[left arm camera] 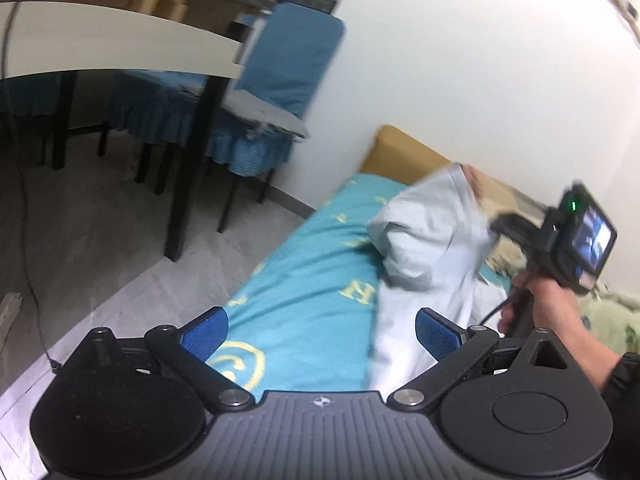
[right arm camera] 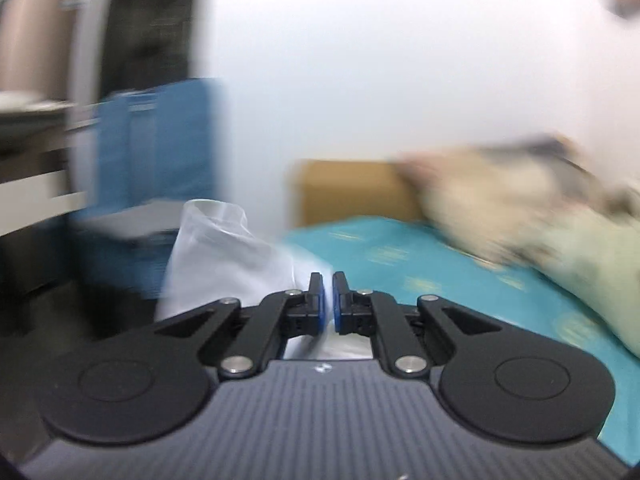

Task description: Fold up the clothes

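Left gripper is wide open, nothing in it, hanging over the teal bed. Right gripper is pinched nearly closed on the pale shirt, which is bunched up off the bed at about 2 o'clock in the left view. Blue chair sits at 12.

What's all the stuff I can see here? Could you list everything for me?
Garment: one, pale white-blue, lifted off the bed.
Bed sheet: one, teal with yellow print.
Headboard: one, tan, against the wall.
Bedding: cream-green heap, on the bed's far side, blurred.
Chair: one, blue cover, by the table.
Table: one, white top, black legs.
Left gripper: black, blue pads, open, over the sheet.
Right gripper: shut on the garment.
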Motion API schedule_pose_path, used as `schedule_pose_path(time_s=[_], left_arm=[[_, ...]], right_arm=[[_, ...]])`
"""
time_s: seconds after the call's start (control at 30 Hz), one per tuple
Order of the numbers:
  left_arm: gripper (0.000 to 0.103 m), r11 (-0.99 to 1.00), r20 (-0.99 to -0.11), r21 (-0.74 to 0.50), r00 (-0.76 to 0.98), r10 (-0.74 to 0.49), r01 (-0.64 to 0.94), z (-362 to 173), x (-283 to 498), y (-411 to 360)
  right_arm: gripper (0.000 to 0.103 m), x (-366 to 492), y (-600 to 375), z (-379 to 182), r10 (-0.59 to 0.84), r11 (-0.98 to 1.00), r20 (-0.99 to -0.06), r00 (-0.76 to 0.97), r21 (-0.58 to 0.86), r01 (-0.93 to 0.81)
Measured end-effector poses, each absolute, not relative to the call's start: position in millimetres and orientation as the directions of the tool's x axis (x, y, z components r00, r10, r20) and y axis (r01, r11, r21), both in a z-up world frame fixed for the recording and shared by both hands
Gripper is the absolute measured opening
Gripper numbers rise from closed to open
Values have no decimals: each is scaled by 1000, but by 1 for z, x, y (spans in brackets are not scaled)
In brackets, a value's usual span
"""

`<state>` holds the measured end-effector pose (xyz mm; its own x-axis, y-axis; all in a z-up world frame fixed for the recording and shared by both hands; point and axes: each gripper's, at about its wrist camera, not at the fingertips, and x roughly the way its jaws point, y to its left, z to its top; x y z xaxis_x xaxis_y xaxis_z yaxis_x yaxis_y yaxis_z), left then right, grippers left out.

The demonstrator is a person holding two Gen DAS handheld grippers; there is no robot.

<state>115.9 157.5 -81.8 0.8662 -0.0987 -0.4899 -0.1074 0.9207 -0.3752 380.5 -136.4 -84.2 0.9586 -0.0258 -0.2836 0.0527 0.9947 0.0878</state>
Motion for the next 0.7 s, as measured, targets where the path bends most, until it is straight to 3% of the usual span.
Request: schedule_pose_path(time_s=[0.17,0.3,0.37,0.43,0.47,0.6,0.7], left_arm=[[101,941,-520,-332,845,-126,-64,-93,125,134],[101,944,-546,-323,827,-132,-63,-102,136,124],[101,942,-551,-330,823,-136,-65,-105,138,121],[101,947,-556,-315,820,-134,-59,-108,141,116],[101,952,-558,-303,819,-132,-53,-109,141,113],[101,963,-561,-269,818,-130,-32,-115,145,102],[101,965,-568,-262,812,-133,-25,-119,150,99]], right_arm=[[9,382,-219,-144,-140,961,-436,889,155,227],[11,376,-236,-166,-55,954,-473,879,235,186],[24,383,-232,-167,45,946,-470,882,304,114],[73,396,-217,-165,161,933,-443,882,360,10],[79,405,-211,-162,222,922,-423,878,383,-48],[77,443,-184,-155,342,899,-433,834,408,-156],[58,469,-168,-161,326,923,-481,814,348,-164]])
